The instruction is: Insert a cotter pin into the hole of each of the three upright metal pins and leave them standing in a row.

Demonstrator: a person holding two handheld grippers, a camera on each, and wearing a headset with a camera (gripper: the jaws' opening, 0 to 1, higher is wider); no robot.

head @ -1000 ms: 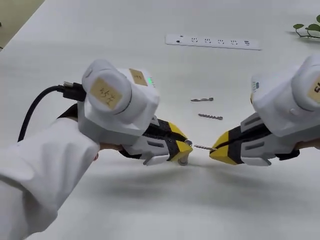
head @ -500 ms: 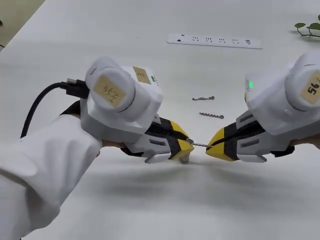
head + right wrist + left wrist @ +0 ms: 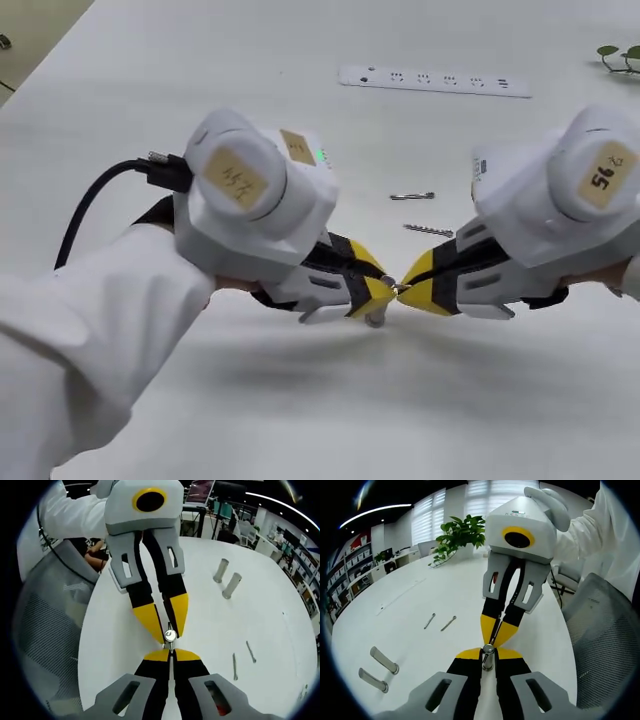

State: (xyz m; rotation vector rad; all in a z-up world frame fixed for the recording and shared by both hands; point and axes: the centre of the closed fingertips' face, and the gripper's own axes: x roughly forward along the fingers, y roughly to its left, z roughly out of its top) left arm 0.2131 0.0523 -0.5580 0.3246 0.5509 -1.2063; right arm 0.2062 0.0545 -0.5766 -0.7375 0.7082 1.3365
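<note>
Steel pin [image 3: 488, 661] clenched in the left gripper [image 3: 375, 291] meets the cotter pin [image 3: 171, 649] the right gripper [image 3: 412, 290] grips; beyond both, two pins [image 3: 384, 660] and two cotters [image 3: 448, 623] wait.

I count three metal pins [image 3: 488, 656]: one clamped in my left gripper [image 3: 380, 292], two standing side by side [image 3: 384, 660] [image 3: 372, 680]. Three cotter pins [image 3: 411, 196]: two loose on the far table, one nearly hidden in my right gripper [image 3: 412, 290]. One power strip [image 3: 435, 81], one plant [image 3: 460, 532].
</note>
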